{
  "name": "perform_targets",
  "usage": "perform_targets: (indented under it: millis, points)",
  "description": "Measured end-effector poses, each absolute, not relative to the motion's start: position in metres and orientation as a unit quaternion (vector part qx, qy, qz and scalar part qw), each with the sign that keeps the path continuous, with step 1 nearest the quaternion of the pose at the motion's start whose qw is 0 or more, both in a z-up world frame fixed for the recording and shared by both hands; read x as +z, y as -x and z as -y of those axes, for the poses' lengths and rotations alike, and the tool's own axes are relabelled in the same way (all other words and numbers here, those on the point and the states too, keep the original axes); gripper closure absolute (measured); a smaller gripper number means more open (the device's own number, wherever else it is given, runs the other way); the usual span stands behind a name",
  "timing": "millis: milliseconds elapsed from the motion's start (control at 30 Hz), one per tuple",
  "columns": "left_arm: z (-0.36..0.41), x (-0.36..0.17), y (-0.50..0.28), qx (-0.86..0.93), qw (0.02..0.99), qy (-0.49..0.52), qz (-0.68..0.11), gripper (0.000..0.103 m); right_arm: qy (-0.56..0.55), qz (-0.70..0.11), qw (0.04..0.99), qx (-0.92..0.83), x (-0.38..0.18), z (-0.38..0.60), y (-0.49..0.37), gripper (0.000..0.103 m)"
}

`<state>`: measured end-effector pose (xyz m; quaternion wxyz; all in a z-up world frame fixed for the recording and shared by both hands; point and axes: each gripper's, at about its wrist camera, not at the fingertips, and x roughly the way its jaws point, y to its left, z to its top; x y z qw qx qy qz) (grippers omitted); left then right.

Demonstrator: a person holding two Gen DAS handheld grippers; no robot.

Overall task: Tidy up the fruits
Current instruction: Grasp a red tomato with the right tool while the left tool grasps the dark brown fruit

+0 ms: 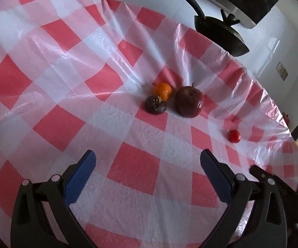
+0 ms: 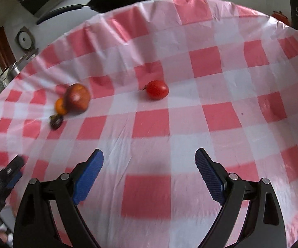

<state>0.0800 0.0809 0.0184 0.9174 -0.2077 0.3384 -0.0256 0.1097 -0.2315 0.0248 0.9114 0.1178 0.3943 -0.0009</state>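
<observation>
Both your grippers hover wide open, holding nothing
Left gripper (image 1: 148,162) faces apple (image 1: 188,101), orange (image 1: 162,91) (touching a dark shrivelled fruit (image 1: 155,104)); right gripper (image 2: 149,160) faces tomato (image 2: 156,89)

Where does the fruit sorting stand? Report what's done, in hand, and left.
Done: the apple, orange and dark wrinkled fruit already sit clustered on the checked tablecloth. In hand: nothing; the left gripper and right gripper are both open and empty. Left: the tomato lies apart, likely still to be gathered.
</observation>
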Motion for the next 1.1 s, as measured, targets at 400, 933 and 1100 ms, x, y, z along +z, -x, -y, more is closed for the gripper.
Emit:
perform_targets:
  millis: [400,933,1100]
  points:
    - [-0.082,0.019,-0.078,-0.033,0.918,0.217,-0.331,0.002,-0.109,-0.386,0.916,-0.003,0.019,0.231,-0.175,0.015]
    - [-0.083,0.019,-0.078,-0.033,0.917,0.222,-0.33,0.002,-0.048,-0.443,0.894,-0.033,0.006,0.218,-0.24,0.063]
    - [-0.083,0.019,-0.078,-0.032,0.917,0.222,-0.331,0.002,-0.134,-0.415,0.9,0.01,0.013,0.227,-0.181,0.063]
